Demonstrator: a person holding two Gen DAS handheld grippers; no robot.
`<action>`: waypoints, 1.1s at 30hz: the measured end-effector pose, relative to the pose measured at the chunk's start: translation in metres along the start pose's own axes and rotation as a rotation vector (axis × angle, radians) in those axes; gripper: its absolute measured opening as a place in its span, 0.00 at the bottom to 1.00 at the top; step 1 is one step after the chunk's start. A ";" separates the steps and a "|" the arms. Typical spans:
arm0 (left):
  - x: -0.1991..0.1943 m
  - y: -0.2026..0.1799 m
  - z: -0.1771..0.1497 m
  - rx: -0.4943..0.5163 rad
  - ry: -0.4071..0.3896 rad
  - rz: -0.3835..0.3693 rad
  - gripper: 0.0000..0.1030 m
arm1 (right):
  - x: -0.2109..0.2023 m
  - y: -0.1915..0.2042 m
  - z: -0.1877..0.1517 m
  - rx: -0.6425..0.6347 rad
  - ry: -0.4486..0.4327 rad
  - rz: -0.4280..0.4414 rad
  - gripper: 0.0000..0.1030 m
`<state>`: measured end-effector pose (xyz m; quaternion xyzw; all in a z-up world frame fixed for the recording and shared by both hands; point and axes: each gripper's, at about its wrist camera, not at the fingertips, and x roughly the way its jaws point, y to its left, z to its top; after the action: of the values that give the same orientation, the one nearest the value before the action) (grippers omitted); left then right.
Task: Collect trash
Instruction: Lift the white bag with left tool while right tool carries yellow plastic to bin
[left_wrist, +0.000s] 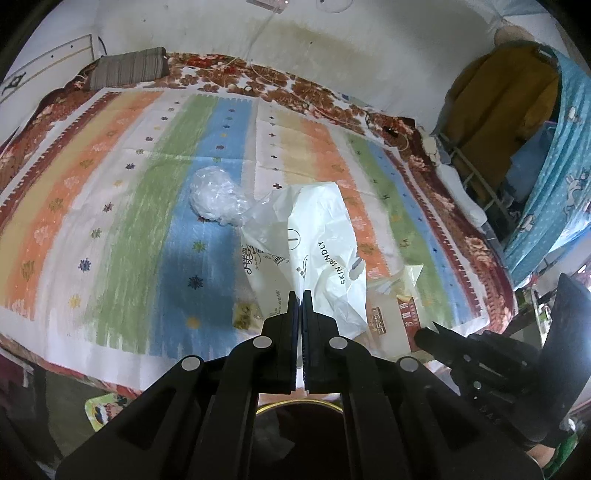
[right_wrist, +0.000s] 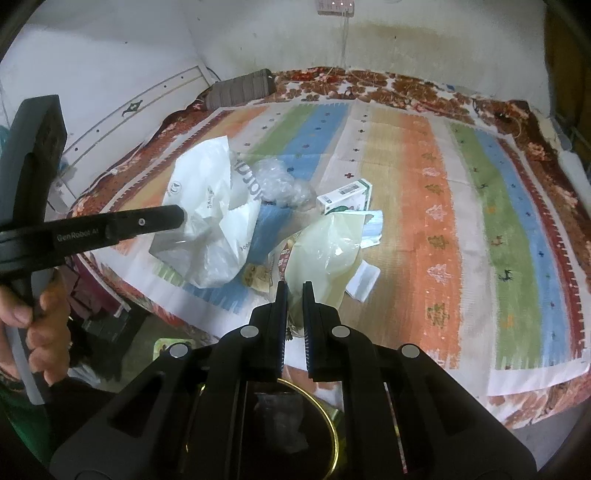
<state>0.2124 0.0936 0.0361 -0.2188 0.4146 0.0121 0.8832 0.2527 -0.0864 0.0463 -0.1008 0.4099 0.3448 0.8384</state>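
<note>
Jaws: left gripper (left_wrist: 299, 295) is pinching the white plastic bag (left_wrist: 317, 254) shut tight; right gripper (right_wrist: 294, 286) is clamping the pale translucent bag (right_wrist: 325, 254), thin gap only. Both bags are hanging over the bed (right_wrist: 498, 192), bin (right_wrist: 334, 439) waiting below. Keeping grips firm and centring over the rim before letting go looks best. Bin contents are hidden behind the gripper bodies.

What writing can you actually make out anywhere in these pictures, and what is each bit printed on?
"SKIN FRIENDLY": on the white plastic bag held in the left tongs.
"GenRobot.AI": on the side of the left tongs' black arm, seen from the right wrist view.
Chinese characters on the white plastic bag and on the red packet: too blurred to read.
Barcode and print on the small white-green box: too small.
</note>
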 end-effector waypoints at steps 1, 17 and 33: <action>-0.003 -0.001 -0.003 0.001 -0.002 -0.005 0.01 | -0.004 0.001 -0.002 0.002 -0.006 0.006 0.07; -0.029 -0.022 -0.055 0.048 -0.016 -0.028 0.01 | -0.034 0.016 -0.041 -0.019 -0.031 0.041 0.07; -0.035 -0.021 -0.104 0.051 0.044 0.023 0.01 | -0.035 0.029 -0.085 -0.019 0.034 0.065 0.07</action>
<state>0.1184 0.0393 0.0114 -0.1918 0.4366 0.0069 0.8790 0.1661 -0.1200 0.0212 -0.1014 0.4236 0.3739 0.8188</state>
